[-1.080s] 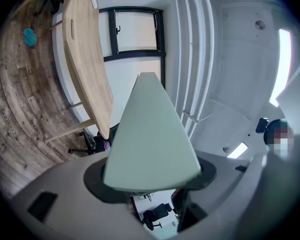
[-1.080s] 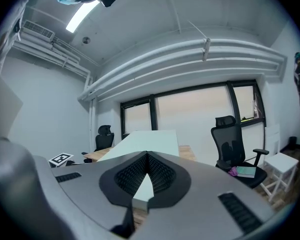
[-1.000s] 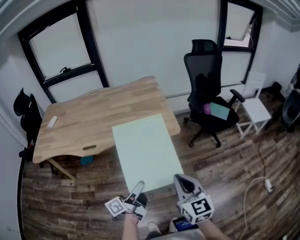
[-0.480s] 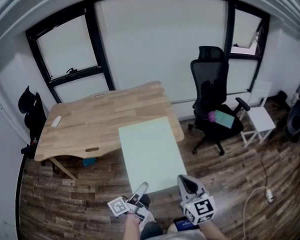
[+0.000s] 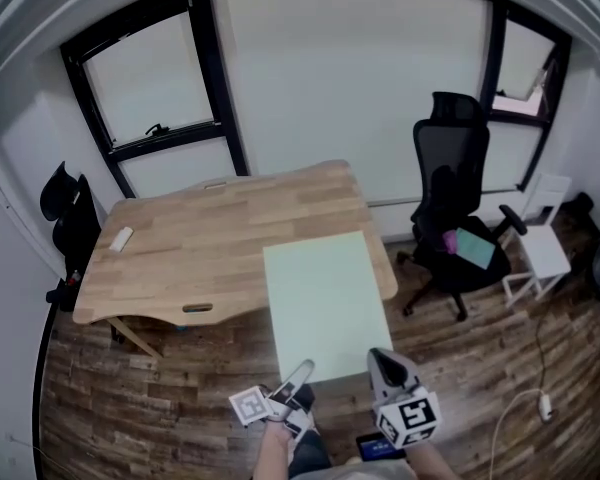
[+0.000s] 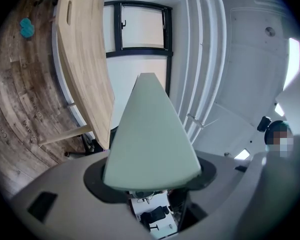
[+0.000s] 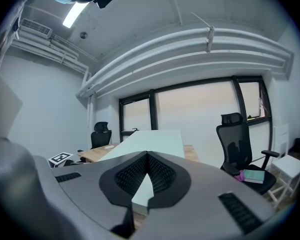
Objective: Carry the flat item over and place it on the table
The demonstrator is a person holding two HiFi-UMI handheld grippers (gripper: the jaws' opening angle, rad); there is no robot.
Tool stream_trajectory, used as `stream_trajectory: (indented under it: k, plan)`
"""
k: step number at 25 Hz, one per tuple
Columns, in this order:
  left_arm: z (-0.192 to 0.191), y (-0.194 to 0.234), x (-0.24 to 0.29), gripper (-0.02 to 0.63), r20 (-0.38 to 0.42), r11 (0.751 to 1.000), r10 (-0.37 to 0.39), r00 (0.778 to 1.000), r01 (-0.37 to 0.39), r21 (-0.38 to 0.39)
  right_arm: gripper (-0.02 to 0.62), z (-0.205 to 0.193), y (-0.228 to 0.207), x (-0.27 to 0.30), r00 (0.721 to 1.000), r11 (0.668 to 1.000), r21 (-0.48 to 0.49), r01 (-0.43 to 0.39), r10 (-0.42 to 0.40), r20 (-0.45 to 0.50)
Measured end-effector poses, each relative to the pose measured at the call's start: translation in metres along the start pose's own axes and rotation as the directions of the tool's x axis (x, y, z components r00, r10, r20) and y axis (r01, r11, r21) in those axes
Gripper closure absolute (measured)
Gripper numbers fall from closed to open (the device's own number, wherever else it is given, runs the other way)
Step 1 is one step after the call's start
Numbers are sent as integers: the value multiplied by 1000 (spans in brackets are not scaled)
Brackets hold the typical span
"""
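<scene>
Far left: small white oblong object [image 5: 121, 238] lying on the light wooden tabletop [image 5: 200, 258], well apart from the load.

Centre left: left tool [image 5: 298, 378], jaws set wide and clamped on the near end of the pale green flat rectangular board [image 5: 325, 293], which fills the gap between the pads.

Centre: board held in the air, roughly level, near end above the dark wood-plank floor [image 5: 180, 388], far end seemingly over the tabletop's front right corner.

Centre right: right tool [image 5: 383, 363], ribbed pads pinched on the board's thin near edge.

Far right: black office chair [image 5: 460, 208], apart from the board.

Step in hand: the carry, judged close to its end; placing not yet done.

Next move probably calls for bringing the board further over the tabletop, lowering it level onto the wood, then parting both tools together.
</scene>
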State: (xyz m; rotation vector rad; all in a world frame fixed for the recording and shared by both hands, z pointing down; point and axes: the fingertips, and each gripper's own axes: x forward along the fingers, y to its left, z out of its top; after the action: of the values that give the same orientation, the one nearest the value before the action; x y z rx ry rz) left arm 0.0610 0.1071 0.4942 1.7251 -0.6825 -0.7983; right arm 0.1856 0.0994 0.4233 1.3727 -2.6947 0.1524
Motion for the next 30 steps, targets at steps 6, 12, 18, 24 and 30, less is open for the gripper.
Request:
stream_trajectory:
  k: [6,12,18,24,30]
  plan:
    - [52,21,26,322,-41,999,27,999,-28,-26,603,6,-11,68,999,999,18,28,-28,-20]
    - [102,43,45,322,-65,999,24,998,-26,-27,603,16,-8,125,998,999,30,37,-35,-53]
    - [135,60,56,322,-75,998,26,997,-31,-61,603,14,-15,164,996,997,2,75,-74,-56]
    - [160,74,65,322,-100,997,17,995,-24,-69,603,11,-12,194,991,994,6,105,-104,-81]
    - [177,84,62,322,-118,997,27,993,-36,-74,603,8,2,215,991,994,-8,105,-105,-88]
